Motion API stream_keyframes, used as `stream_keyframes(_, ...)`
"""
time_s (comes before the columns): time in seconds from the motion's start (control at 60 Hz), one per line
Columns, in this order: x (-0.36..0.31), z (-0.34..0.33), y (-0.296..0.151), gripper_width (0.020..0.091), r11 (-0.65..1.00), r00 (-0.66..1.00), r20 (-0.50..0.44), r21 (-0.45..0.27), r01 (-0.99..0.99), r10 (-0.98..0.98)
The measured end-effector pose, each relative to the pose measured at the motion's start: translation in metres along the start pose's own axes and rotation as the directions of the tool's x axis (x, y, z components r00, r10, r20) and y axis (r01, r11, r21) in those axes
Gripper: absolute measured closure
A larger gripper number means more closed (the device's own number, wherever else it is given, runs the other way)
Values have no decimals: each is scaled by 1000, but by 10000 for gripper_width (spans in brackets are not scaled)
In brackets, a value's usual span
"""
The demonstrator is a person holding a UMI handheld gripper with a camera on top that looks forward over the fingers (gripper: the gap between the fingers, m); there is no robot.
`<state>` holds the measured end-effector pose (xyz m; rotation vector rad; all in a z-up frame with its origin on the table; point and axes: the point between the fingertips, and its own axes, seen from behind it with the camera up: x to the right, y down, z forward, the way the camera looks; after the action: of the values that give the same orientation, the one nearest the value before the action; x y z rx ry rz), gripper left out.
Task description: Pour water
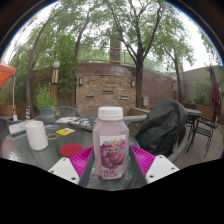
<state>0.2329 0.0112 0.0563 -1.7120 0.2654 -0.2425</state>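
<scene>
A clear plastic bottle (110, 145) with a white cap and a pink-purple fruit label stands upright between my fingers. My gripper (111, 162) is shut on it: the pink pads (83, 158) meet its sides at label height, left and right. The bottle's base sits low over the dark table top (30, 152); I cannot tell whether it touches. A red round container (71, 150) lies just left of the bottle on the table. Further left stands a white cup (37, 135).
A yellow item (65, 131) and small clutter lie further back on the table. A black chair with dark cloth over it (165, 125) stands right of the bottle. A stone wall (105, 88), a potted plant (45, 100) and trees are behind.
</scene>
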Motion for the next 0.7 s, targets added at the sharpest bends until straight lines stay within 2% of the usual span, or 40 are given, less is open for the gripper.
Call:
stream_keyframes(0.033, -4, 7, 9, 573, 1000, 1000, 9, -27, 16, -16)
stream_keyframes(0.05, -3, 10, 10, 567, 999, 1000, 5, -31, 24, -24)
stream_keyframes(0.1, -4, 11, 4, 570, 999, 999, -25, 18, 32, -32)
stream_keyframes(0.183, -6, 11, 2, 610, 994, 994, -54, 32, 100, -98)
stream_keyframes(0.317, -1, 8, 2, 661, 989, 983, -107, -18, 147, -148)
stream_keyframes(0.45, -3, 0, -35, 692, 896, 876, -188, -59, 441, -444)
stream_keyframes(0.567, -54, 3, -106, 691, 662, 635, -234, -53, 748, -736)
stream_keyframes(0.65, -99, 9, -151, 692, 367, 341, -255, -62, 928, -905)
stream_keyframes(0.7, -128, 16, -164, 693, 153, 125, -262, -91, 984, -957)
